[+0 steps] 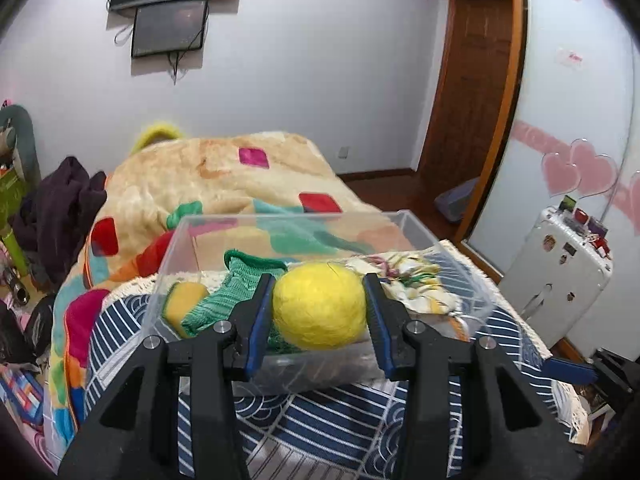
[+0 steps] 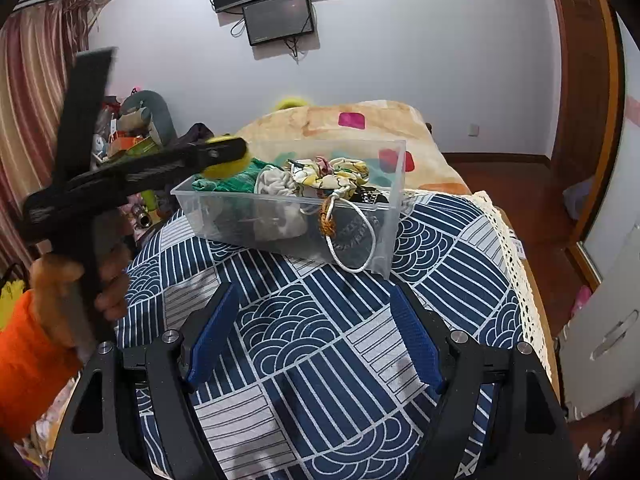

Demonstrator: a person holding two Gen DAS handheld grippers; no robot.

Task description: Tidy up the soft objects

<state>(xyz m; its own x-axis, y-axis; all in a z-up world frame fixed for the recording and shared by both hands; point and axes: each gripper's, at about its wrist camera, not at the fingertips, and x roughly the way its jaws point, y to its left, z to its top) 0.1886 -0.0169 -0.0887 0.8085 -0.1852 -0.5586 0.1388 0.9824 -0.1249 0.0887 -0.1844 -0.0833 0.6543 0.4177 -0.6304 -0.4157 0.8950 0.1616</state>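
Two grippers: the left gripper (image 1: pixel 319 310) squeezes a yellow ball (image 1: pixel 320 306) over the box (image 1: pixel 452 276); the right gripper (image 2: pixel 316 336) is wide open, holding nothing.

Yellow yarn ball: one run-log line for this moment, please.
left tool: shut on yellow yarn ball | position: above clear plastic bin | right tool: open, nothing held, over patterned bedspread

Yellow ball (image 1: pixel 320 306), green sock (image 1: pixel 224 300)

Bin (image 2: pixel 384 216) on the bed, ball (image 1: pixel 320 306) over it.
My left gripper (image 1: pixel 318 312) clamps the ball above the bin's near-left end; the sock (image 1: pixel 224 300) lies left, the pouch (image 1: pixel 416 284) right.
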